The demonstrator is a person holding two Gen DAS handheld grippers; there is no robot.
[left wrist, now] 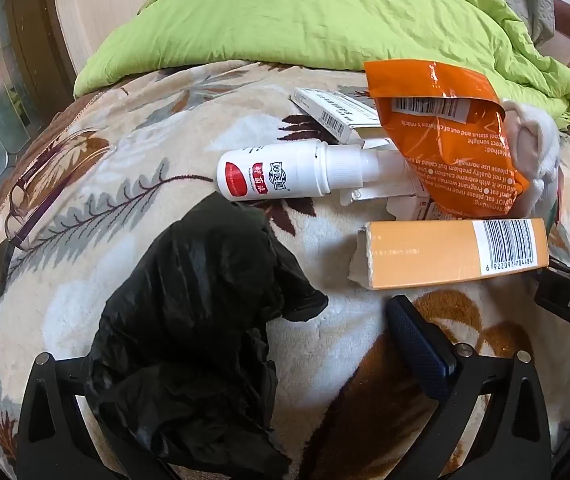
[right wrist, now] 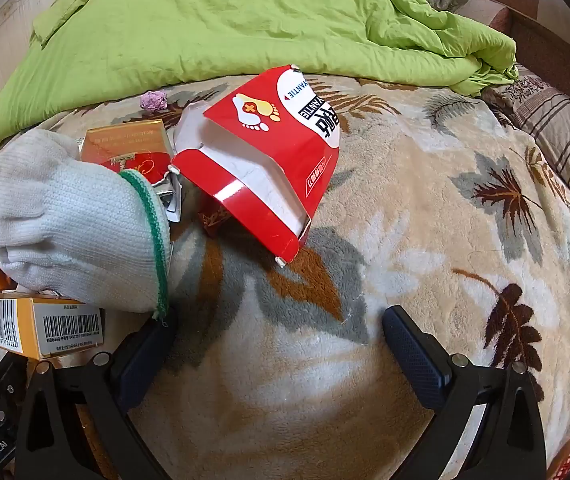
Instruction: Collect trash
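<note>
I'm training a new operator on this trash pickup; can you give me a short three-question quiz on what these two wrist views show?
1. True or false: the right gripper is shut on the red box.
2. Multiple choice: what lies between the left gripper's fingers? A) white spray bottle B) black plastic bag C) eyeglasses
3. Fill in: the white glove rests partly on the orange box with a ______ printed on it.

Key
1. False; it is open above the floral blanket, apart from the box.
2. B; the black plastic bag. The white spray bottle lies beyond it.
3. barcode
</note>
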